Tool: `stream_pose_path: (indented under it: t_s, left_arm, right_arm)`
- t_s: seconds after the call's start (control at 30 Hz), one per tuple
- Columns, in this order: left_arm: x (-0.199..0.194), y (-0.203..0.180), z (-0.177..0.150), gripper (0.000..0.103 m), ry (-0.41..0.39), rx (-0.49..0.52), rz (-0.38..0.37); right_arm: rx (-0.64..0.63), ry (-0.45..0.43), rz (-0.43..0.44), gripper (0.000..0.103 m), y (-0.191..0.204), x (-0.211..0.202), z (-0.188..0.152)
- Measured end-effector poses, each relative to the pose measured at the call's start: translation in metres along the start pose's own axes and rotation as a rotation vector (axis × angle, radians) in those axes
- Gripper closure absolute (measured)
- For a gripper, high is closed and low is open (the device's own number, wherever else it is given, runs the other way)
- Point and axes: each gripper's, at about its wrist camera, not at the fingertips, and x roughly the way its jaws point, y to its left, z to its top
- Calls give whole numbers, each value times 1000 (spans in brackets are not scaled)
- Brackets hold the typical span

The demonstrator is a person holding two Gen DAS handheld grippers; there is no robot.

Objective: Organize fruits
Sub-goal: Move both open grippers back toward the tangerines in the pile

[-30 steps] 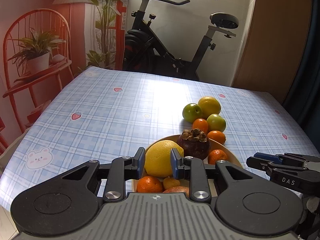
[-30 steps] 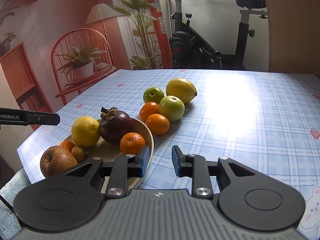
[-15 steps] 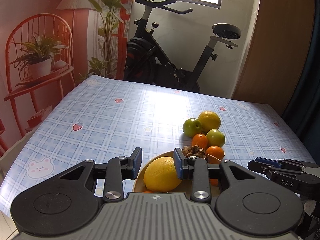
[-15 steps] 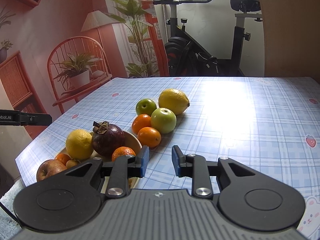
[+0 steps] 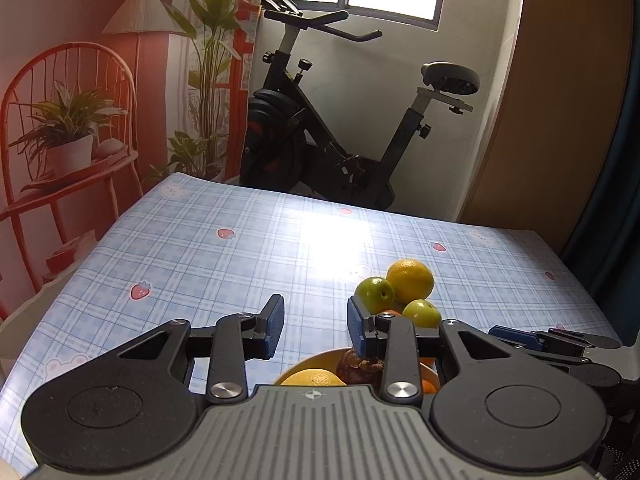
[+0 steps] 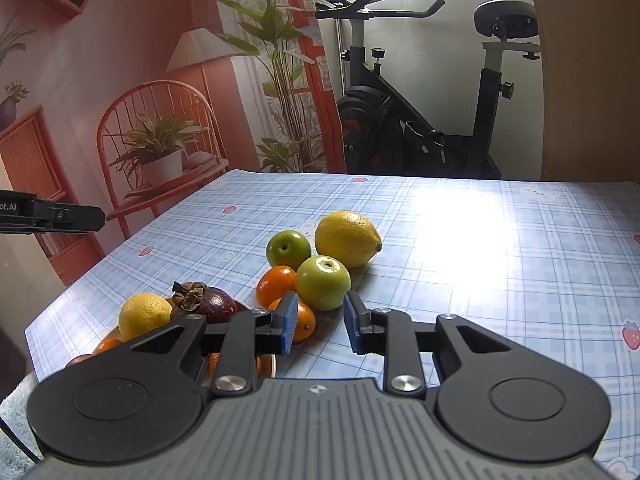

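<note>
A yellow plate (image 5: 304, 362) holds a lemon (image 6: 145, 315), a mangosteen (image 6: 208, 304) and small oranges. Beyond it on the table lie a second lemon (image 6: 348, 238), two green apples (image 6: 288, 250) (image 6: 323, 282) and two oranges (image 6: 276, 286). My left gripper (image 5: 316, 328) hovers open and empty above the plate's far rim. My right gripper (image 6: 320, 320) is shut with nothing between its pads, just short of the nearer green apple. Each gripper shows at the edge of the other's view: the right gripper (image 5: 552, 340), the left gripper (image 6: 52, 214).
The table carries a blue checked cloth (image 5: 240, 248) with strawberry prints. Behind its far edge stand an exercise bike (image 5: 328, 148) and a red chair with a potted plant (image 5: 68, 140). A wooden door (image 5: 560, 120) is at the right.
My left gripper let go of the lemon in the plate, then lifted and drew back, so the plate has slid under its body. The right gripper shifted too, still shut.
</note>
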Motion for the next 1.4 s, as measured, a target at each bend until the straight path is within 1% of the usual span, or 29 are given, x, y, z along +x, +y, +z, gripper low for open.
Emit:
stream_pose_path:
  t_s: [0.2, 0.33, 0.53, 0.67, 0.8, 0.87, 1.03, 1.07, 1.4]
  left_arm:
    - [13, 1, 4, 67, 26, 25, -8]
    - [18, -1, 6, 67, 27, 40, -17]
    - [24, -3, 8, 67, 41, 64, -46]
    - [26, 0, 8, 67, 48, 67, -64]
    - [31, 2, 7, 67, 61, 69, -66]
    - [34, 5, 8, 67, 68, 62, -68]
    - [38, 7, 9, 67, 82, 54, -73]
    - [39, 7, 10, 67, 85, 52, -74]
    - [45, 5, 10, 67, 99, 52, -85]
  right_arm:
    - [19, 23, 26, 75, -2, 14, 2]
    - [21, 35, 29, 75, -1, 20, 2]
    - [53, 60, 35, 74, -2, 32, 2]
    - [78, 68, 53, 68, -2, 39, 3]
    - [82, 87, 59, 65, 0, 46, 4]
    - [85, 92, 61, 60, 1, 50, 4]
    - [114, 111, 56, 60, -2, 59, 6]
    - [123, 115, 59, 58, -2, 60, 6]
    - [193, 146, 76, 57, -9, 69, 2]
